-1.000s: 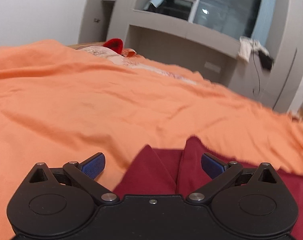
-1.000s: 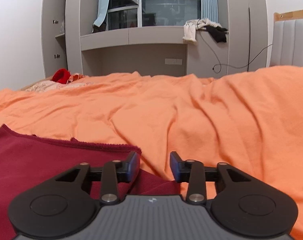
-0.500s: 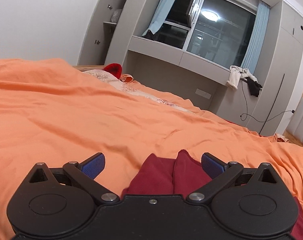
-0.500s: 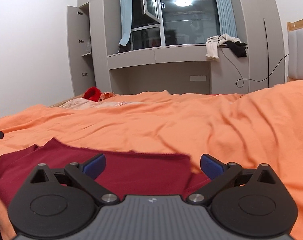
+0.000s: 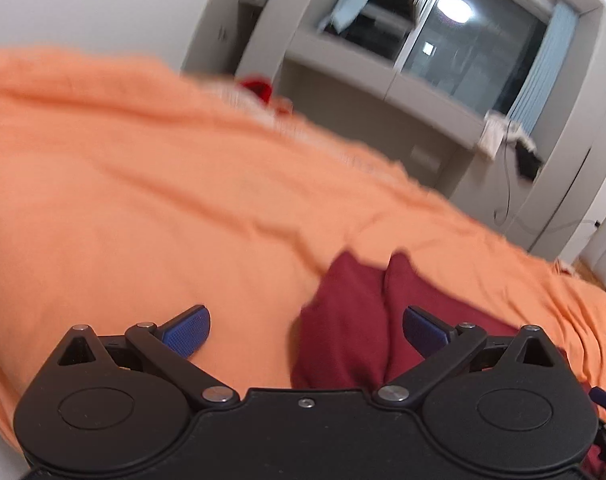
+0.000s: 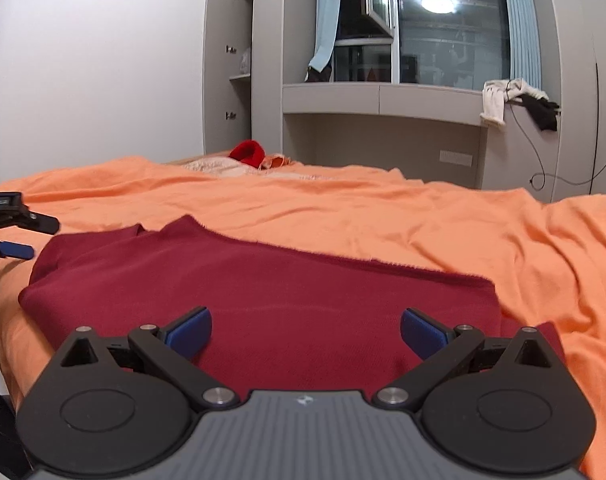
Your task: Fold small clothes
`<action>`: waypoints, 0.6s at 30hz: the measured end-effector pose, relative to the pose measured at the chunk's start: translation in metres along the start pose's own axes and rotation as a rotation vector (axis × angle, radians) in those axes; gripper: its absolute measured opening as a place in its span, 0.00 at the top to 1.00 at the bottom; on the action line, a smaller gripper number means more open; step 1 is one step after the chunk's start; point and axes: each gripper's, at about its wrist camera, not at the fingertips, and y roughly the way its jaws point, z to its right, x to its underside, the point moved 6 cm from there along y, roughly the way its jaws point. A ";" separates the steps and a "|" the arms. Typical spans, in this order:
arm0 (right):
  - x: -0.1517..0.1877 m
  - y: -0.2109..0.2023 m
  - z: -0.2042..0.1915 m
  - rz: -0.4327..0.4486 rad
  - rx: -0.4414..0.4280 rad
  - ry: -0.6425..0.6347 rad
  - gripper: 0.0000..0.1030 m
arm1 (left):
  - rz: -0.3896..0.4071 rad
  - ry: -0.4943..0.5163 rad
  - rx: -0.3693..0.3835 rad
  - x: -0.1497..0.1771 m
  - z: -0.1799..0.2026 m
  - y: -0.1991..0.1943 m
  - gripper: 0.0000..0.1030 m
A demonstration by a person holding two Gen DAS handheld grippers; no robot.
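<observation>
Nearest, your right gripper [image 6: 305, 332]: jaws spread wide, nothing between the blue pads, hanging just over the near edge of the dark red garment [image 6: 263, 292].

Left gripper [image 5: 305, 330]: likewise wide open and gripping nothing — its right pad sits close beside a bunched end of the same garment, though whether it touches is blurred.

Garment itself: lies flat on the orange bedspread [image 6: 383, 212], folded into a broad band (one smaller flap pokes out at the near right corner).

Step in hand, as I judge it: between folds, both tongs released. Your next move calls for picking fresh edges — likely the two short ends — and closing on the top layers only, so the bedspread does not come up with them.

Around: the bedspread is rumpled, with ridges to the right that could snag a dragged fold.

Farther: a bright red item [image 6: 249, 152] on pale bedding at the far edge, well apart.

Farthest: grey cabinets, a window ledge with draped cloths [image 6: 503, 98] — none in your way.
</observation>
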 end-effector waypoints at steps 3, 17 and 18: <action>0.003 0.002 0.001 -0.009 -0.001 0.006 0.00 | -0.004 -0.005 0.004 -0.003 -0.001 0.009 0.02; 0.015 0.002 0.002 -0.022 0.005 -0.016 0.00 | -0.030 -0.002 0.054 0.010 0.008 -0.001 0.89; 0.016 0.003 0.002 -0.023 0.007 -0.019 0.00 | -0.016 -0.006 0.062 0.008 0.008 -0.005 0.89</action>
